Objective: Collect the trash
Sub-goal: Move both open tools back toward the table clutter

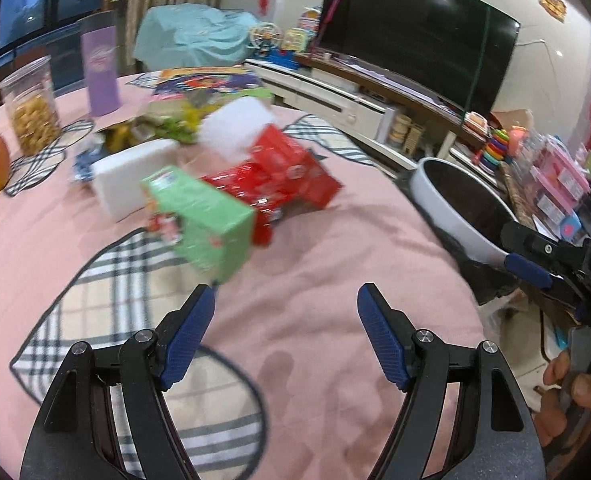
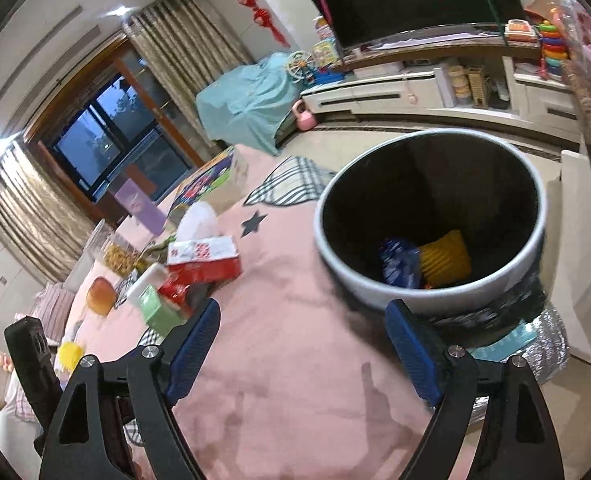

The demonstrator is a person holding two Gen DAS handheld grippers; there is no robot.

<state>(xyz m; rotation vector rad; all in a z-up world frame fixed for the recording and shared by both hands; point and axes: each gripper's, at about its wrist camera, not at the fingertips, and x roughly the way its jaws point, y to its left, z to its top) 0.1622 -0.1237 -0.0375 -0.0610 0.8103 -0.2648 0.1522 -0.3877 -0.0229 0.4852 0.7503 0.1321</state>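
On a round table under a pink cloth (image 1: 315, 280), a clear plastic jar of yellow snacks (image 1: 31, 108) stands at the far left, well to the left of the round white waste bin with a black inside (image 2: 431, 216). Beside the jar rises a tall lilac canister (image 1: 102, 72). Nearer the bin lies the clutter: a white foam block (image 1: 127, 176), a green carton (image 1: 207, 224), crumpled red wrappers (image 1: 263, 188) and a red tissue box with white tissue standing out of it (image 2: 203, 258), all on the cloth and left of the bin. The left gripper (image 1: 285, 300) hangs over bare cloth just short of the green carton, its blue fingers wide and empty. The bin stands off the table's right edge; inside it lie a blue wrapper (image 2: 399, 266) and a yellow ridged packet (image 2: 445, 258). The right gripper (image 2: 303, 316) points toward the bin's near rim, fingers spread wide with nothing between them.
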